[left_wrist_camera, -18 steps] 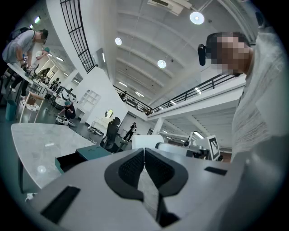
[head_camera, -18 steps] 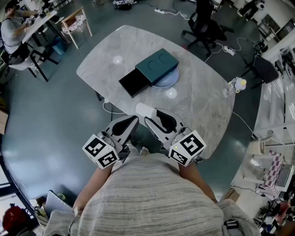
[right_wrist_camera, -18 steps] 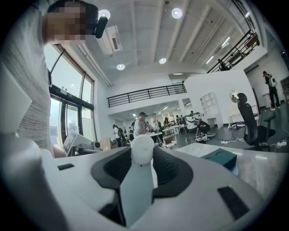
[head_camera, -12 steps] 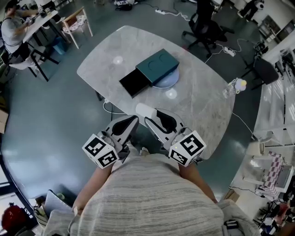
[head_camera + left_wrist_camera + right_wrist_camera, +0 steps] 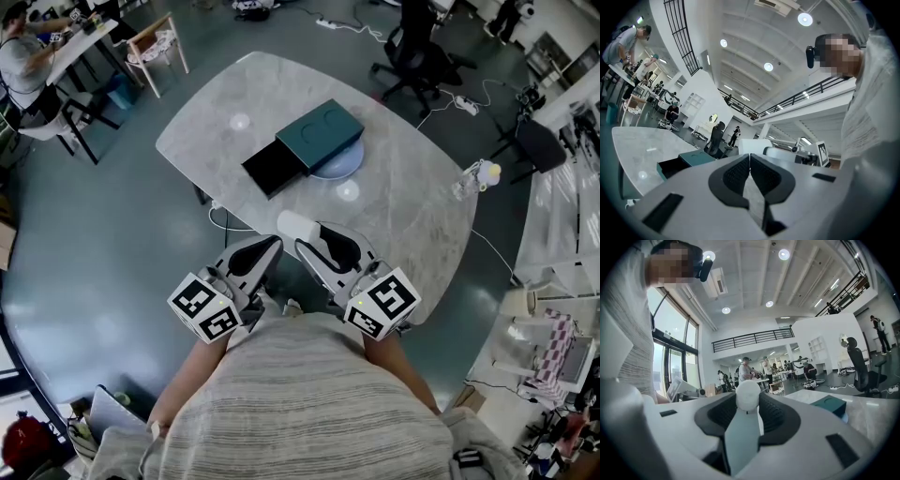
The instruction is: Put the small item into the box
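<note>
A teal box [image 5: 319,131] lies at the middle of the marble table [image 5: 412,216] with its black drawer [image 5: 272,167] pulled out toward the left. The same box [image 5: 829,405] shows low at the right of the right gripper view. At the table's near edge my right gripper [image 5: 311,239] is shut on a small white cylinder [image 5: 292,225]. Its rounded end [image 5: 747,394] sits between the dark pads and sticks out ahead of the tips. Just to its left my left gripper [image 5: 274,244] is shut, its tips meeting [image 5: 750,155] with nothing between them. Both point level toward the box.
The box rests on a pale blue round dish [image 5: 342,161]. A small bottle-like thing [image 5: 476,174] stands at the table's right edge. Office chairs [image 5: 412,47] stand behind the table, and a wooden chair [image 5: 155,47] and a seated person [image 5: 23,56] are at the far left.
</note>
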`<state>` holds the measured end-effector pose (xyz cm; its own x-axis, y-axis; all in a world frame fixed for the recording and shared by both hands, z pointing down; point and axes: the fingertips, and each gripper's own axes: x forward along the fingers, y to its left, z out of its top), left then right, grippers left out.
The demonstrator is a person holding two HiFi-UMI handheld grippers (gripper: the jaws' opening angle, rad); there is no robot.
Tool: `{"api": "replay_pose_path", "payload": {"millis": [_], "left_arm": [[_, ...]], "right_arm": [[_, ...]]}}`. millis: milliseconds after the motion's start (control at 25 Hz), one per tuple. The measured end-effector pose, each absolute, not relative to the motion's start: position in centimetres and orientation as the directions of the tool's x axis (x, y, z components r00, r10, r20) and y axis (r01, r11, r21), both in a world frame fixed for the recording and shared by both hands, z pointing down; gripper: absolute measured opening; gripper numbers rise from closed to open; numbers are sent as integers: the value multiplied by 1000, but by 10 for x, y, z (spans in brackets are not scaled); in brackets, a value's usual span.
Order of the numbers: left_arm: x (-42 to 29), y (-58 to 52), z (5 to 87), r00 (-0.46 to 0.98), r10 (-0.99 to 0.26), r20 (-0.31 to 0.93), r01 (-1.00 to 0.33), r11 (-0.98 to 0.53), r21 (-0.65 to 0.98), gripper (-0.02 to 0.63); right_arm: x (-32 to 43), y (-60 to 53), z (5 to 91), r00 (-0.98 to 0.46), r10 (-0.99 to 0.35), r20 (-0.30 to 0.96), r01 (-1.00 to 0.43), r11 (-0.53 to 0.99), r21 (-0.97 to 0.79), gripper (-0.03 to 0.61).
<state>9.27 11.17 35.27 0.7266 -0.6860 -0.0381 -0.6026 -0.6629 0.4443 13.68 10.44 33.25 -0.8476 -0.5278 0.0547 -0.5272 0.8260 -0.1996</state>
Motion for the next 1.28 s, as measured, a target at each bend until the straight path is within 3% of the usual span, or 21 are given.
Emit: {"api": "replay_pose_path", "payload": {"millis": [1280], "left_arm": [[94,117,357,723,-690,-39,-602,-657,454,22]], "right_arm": [[141,107,332,-845,-535,26,-525,818,-236,164]]}}
